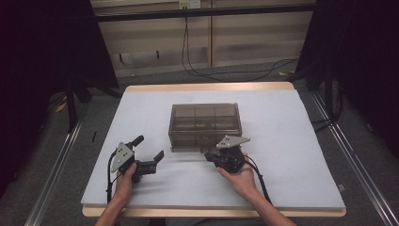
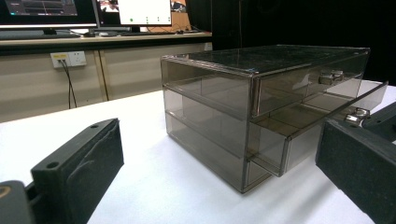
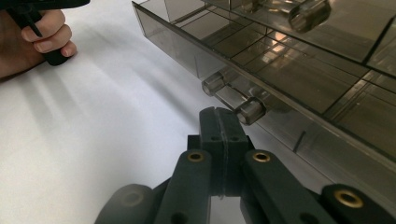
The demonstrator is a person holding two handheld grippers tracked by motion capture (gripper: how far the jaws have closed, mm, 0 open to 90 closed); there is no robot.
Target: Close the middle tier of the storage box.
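A smoky see-through box with two drawers stands mid-table. Its lower drawer sticks out a little at the front; the upper one sits flush. My right gripper is at the box's front, shut with its jaws pressed flat together and nothing between them. Their tip lies right against the lower drawer's clear bar handle. My left gripper rests to the left of the box, apart from it, open wide with nothing between its jaws.
The white table has free room on all sides of the box. Dark stands and rails flank it on the floor. Cables hang behind the far edge, and monitors sit on a bench beyond.
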